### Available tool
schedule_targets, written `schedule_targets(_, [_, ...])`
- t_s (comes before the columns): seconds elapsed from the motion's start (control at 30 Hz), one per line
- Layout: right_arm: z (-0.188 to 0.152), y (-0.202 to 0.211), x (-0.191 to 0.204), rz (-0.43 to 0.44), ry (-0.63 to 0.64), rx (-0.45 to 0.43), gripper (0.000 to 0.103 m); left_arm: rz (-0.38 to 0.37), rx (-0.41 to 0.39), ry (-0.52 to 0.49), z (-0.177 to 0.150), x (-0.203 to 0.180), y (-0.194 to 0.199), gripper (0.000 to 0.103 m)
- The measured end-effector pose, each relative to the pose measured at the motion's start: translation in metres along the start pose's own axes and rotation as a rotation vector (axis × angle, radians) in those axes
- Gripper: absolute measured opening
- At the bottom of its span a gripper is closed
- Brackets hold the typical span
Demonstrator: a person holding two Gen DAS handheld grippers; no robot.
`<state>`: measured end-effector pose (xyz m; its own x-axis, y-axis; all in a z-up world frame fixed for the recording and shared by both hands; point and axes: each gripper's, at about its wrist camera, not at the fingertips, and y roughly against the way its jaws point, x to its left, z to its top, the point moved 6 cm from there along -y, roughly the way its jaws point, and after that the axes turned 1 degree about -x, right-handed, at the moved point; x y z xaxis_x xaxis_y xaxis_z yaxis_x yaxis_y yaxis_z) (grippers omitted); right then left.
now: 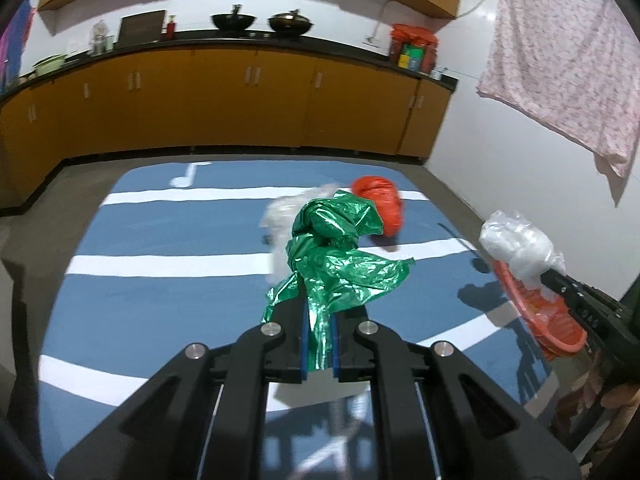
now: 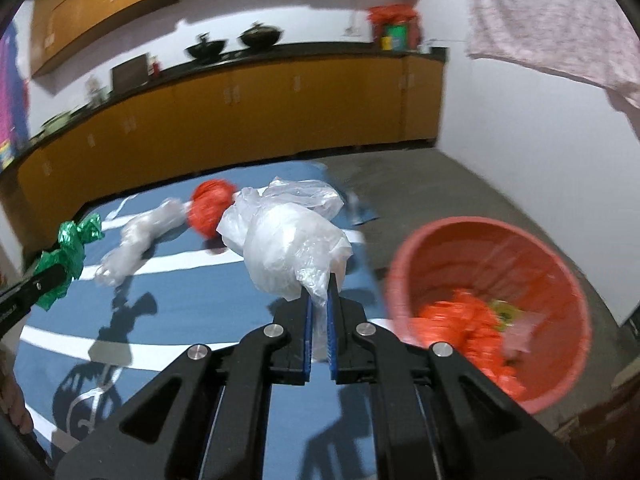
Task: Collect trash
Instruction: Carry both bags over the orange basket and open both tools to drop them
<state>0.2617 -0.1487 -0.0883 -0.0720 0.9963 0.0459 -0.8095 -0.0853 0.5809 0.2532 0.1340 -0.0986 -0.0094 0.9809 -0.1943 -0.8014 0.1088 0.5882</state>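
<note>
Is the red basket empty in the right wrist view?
No, the red basket already holds crumpled orange plastic at its bottom.

Black claw [image 1: 320, 344] linkage arms, silver round bolts, blue ridged finger pads [image 2: 307, 336]

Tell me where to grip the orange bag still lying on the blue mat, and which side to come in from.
Both hand-held grippers are full now, the left shut on the green bag, the right on the clear bag. Once one is free, take the orange bag from above, probably pinching a raised fold on its crumpled top. It lies low on the mat, with another clear bag close on its left.
</note>
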Motion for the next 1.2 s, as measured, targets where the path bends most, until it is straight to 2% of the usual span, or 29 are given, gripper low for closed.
schedule_targets(0.2, [0.002,0.026,-0.049,-0.116,-0.077,-0.049,0.006,-0.066,0.005,-0.04,0.003,-0.047,-0.008,0.009])
schedule_targets(0.43, [-0.008,0.046,-0.1,-0.213,-0.169,-0.069,0.006,-0.139,0.023,-0.08,0.004,-0.095,-0.021,0.009])
schedule_targets(0.8, [-0.019,0.056,-0.14,-0.291,-0.255,-0.076,0.006,-0.257,0.044,-0.139,-0.002,-0.17,-0.035,0.009])
schedule_targets(1.2, [-0.023,0.058,-0.168,-0.327,-0.313,-0.089,0.006,-0.364,0.058,-0.205,-0.006,-0.237,-0.052,0.009])
